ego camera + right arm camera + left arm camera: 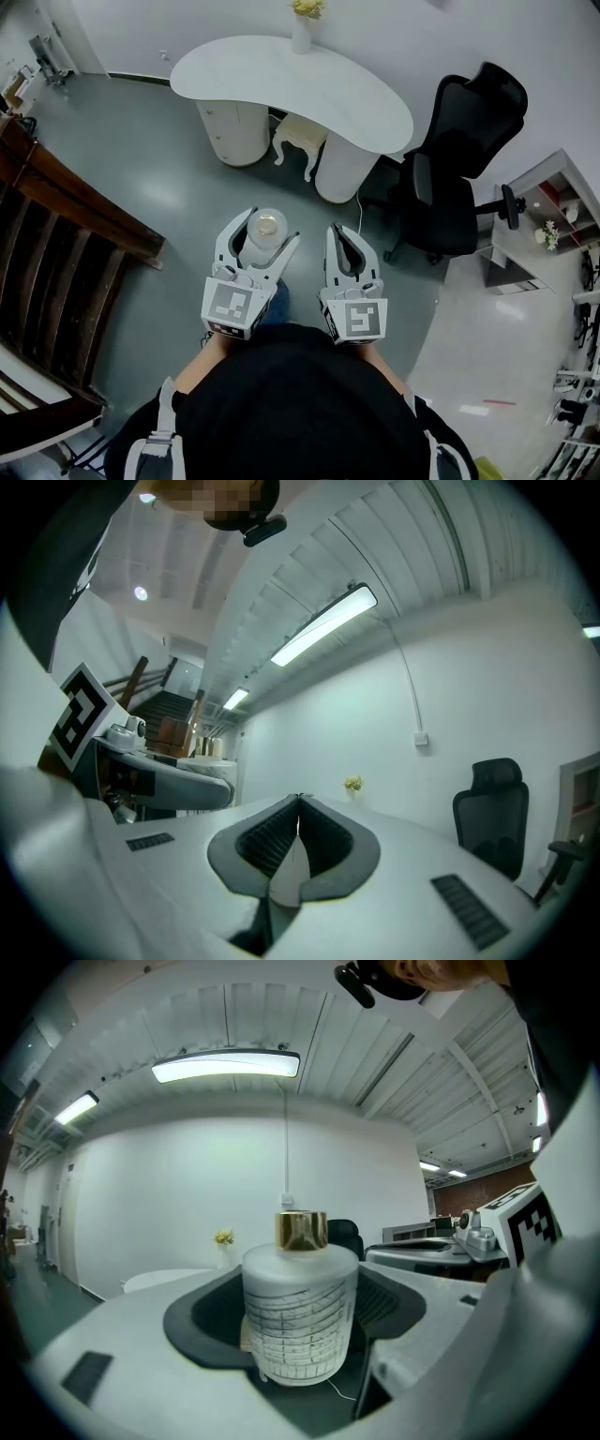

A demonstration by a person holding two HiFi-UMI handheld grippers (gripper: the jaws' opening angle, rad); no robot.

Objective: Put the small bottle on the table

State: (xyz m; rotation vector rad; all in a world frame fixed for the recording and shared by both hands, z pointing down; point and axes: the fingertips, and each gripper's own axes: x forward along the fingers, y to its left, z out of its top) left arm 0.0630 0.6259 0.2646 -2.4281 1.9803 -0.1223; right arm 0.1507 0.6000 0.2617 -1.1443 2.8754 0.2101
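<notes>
Seen from above, a person holds two grippers low in the frame, over a grey floor. The left gripper (pixel 271 228) is clamped on a small bottle (pixel 266 225), just left of centre. The right gripper (pixel 345 244), just beside it, has its jaws pressed together with nothing between them.

The bottle stands upright with its long axis vertical and its gold cap (pixel 301 1230) pointing up. The head view shows only its round top and cap. The left gripper view shows its side: a frosted white cylinder marked with thin dark lines, seated between the dark pads (pixel 211 1321).

The right gripper view shows the ribbed pads (pixel 272 841) meeting at a seam.

A white curved table (pixel 281 80) sits at the upper centre, well apart from the bottle, with a vase of yellow flowers (pixel 302 26) on it. A black office chair (pixel 459 169) stands at the right.
</notes>
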